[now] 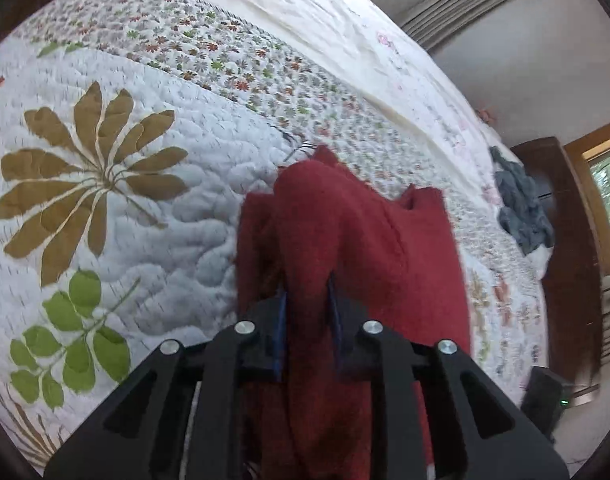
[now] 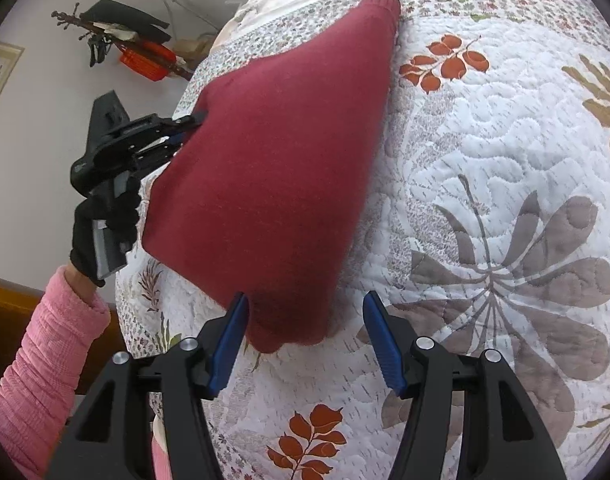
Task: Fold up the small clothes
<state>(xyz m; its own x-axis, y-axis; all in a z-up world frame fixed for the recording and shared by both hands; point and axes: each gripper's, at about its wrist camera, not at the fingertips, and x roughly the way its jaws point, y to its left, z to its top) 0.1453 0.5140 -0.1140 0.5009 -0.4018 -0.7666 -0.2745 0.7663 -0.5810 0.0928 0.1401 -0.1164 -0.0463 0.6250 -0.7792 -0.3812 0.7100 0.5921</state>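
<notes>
Item: red knit garment [image 2: 273, 168], part-lifted over the floral quilt [image 2: 485, 152], one edge clamped in the left gripper [image 1: 307, 300]; the right gripper [image 2: 305, 336] stood spread around its lower corner, gripping nothing. The fold would likely go best with that corner pinched before moving, both edges kept level. Only the right view showed the person's gloved hand [image 2: 101, 224] and pink sleeve [image 2: 37, 368]; only the left showed a grey cloth heap [image 1: 521, 208] at the bed's far edge.

Both grippers are sporting the same look: the right gripper [image 2: 305, 320] is showing chunky black triangular arms with cut-out slots, silver round screw heads at the pivots and blue ribbed finger pads [image 2: 379, 340]. Behind the left gripper [image 2: 187, 126], the person's hand [image 2: 105, 228] is wearing a black glove, with a pink ribbed sleeve [image 2: 41, 356] trailing back.
</notes>
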